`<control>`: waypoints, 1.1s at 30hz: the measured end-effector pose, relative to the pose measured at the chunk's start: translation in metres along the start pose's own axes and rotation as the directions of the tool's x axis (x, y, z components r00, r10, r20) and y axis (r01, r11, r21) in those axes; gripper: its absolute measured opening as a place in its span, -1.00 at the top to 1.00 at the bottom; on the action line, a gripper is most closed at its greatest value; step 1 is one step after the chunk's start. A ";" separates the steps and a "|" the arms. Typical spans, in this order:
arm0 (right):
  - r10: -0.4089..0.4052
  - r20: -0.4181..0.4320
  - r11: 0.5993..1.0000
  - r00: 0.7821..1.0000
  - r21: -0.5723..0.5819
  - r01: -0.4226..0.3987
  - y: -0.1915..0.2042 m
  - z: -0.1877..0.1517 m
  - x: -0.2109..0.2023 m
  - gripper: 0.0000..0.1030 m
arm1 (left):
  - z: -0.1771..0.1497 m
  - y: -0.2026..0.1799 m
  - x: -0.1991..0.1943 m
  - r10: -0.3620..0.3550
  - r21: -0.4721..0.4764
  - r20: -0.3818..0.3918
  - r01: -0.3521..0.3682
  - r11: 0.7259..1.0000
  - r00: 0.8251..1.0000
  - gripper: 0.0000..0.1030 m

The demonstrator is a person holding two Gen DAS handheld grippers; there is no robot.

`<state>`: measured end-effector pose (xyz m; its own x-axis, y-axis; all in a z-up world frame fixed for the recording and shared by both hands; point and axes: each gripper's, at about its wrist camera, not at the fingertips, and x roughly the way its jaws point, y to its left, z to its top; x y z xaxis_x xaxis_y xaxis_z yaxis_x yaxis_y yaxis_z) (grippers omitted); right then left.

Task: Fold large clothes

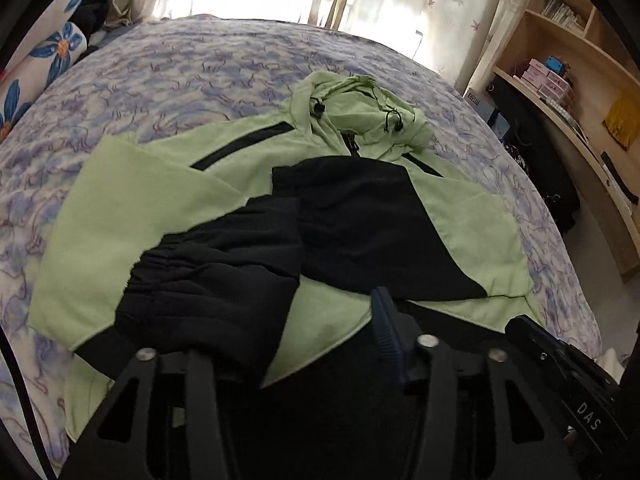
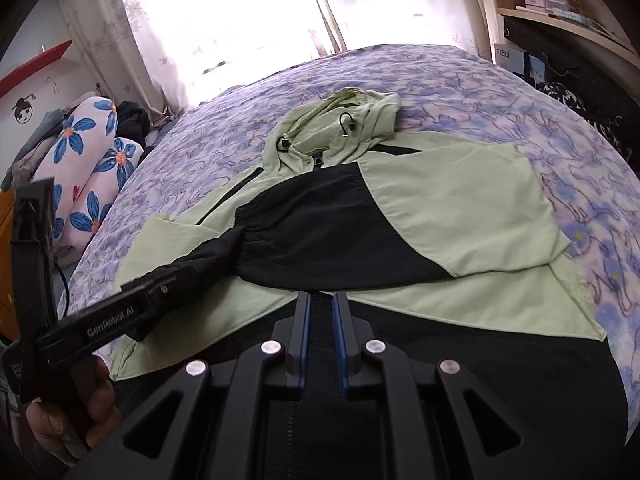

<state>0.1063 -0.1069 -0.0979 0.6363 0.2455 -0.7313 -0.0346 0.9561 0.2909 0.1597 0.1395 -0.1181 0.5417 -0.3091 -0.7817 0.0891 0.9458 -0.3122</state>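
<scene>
A light green and black hooded jacket lies front up on the bed, hood toward the window. Both sleeves are folded across its chest. The black elastic cuff of one sleeve drapes over the left finger of my left gripper and hides that fingertip. This gripper's jaws stand wide apart and its pads do not press on the cloth. My right gripper hovers over the jacket's black lower part. Its blue pads are almost together, and nothing shows pinched between them.
The bed has a purple and white patterned cover. Flowered pillows and dark clothes lie at its left. A wooden shelf with boxes stands to the right. A hand holds the left gripper's handle.
</scene>
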 end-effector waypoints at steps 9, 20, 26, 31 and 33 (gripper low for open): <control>0.092 -0.022 0.996 0.996 -0.002 -0.092 0.002 -0.002 0.009 0.74 | -0.011 0.006 -0.037 -0.024 -0.034 0.020 0.025 0.999 1.000 -0.48; 0.223 -0.023 0.951 0.975 -0.214 -0.223 0.071 -0.004 0.005 0.10 | -0.036 0.043 -0.097 0.096 -0.071 0.138 -0.087 0.994 0.986 -0.49; 0.264 -0.121 0.883 0.957 -0.370 -0.290 0.128 -0.013 0.022 0.09 | -0.047 0.089 -0.114 0.200 -0.176 0.144 -0.174 0.969 0.969 -0.49; 0.197 -0.177 0.805 0.964 -0.533 -0.262 0.167 -0.039 0.042 0.09 | -0.058 0.126 -0.113 0.233 -0.257 0.112 -0.198 0.946 0.966 -0.49; 0.159 -0.187 0.773 0.969 -0.588 -0.240 0.176 -0.050 0.051 0.09 | -0.063 0.135 -0.111 0.239 -0.269 0.101 -0.205 0.941 0.966 -0.49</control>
<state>0.0946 0.0823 -0.1147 0.4672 0.4202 -0.7779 -0.6325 0.7736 0.0380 0.0585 0.2951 -0.1074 0.6292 -0.0623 -0.7747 -0.2516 0.9268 -0.2789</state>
